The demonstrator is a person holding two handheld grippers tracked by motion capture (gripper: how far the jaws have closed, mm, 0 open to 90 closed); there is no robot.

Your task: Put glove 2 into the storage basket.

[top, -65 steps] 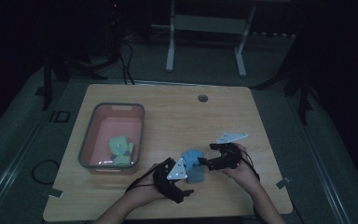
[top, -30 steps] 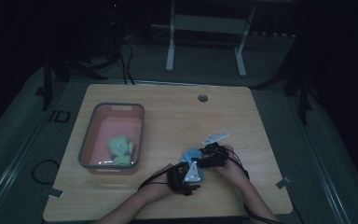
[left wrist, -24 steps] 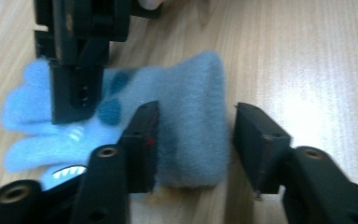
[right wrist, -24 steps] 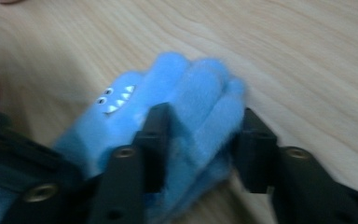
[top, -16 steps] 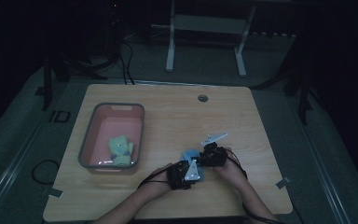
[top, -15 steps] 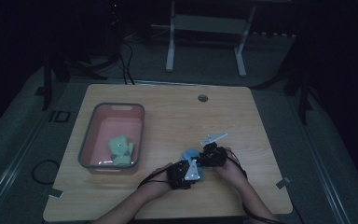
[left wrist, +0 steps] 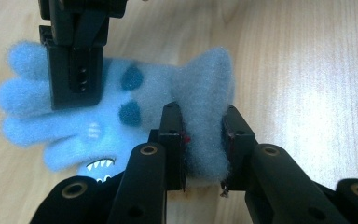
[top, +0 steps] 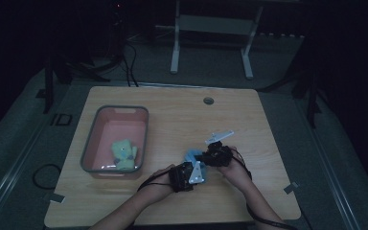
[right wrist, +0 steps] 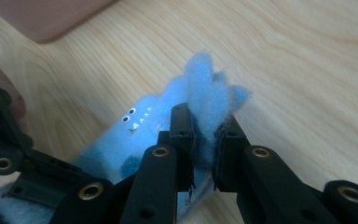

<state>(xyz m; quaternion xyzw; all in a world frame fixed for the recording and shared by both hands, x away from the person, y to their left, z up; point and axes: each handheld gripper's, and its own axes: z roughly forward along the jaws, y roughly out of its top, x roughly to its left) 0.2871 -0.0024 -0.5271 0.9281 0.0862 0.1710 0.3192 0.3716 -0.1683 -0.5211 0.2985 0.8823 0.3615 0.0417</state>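
Note:
A fuzzy blue glove (top: 190, 155) with a toothy monster face lies flat on the wooden table, near its front. My left gripper (top: 194, 164) has just been closing and is shut on the glove's cuff (left wrist: 205, 140), the pads squeezing the fleece. My right gripper (top: 204, 156) has also just been closing and is shut on the glove's finger end (right wrist: 209, 98). In the left gripper view the right gripper's fingers (left wrist: 74, 70) clamp the glove's fingers at upper left. The left gripper's body (right wrist: 28, 172) shows at lower left in the right gripper view.
A pink tray (top: 92, 143) stands left of the hands with a green glove (top: 123, 153) inside; its corner (right wrist: 51, 18) shows in the right gripper view. A round grommet (top: 208, 100) sits near the table's far edge. A white stand (top: 211, 24) is on the floor beyond.
Since the earliest frame both grippers have drawn together over the blue glove, which now shows less between them. Over the last second the hands stay almost in place.

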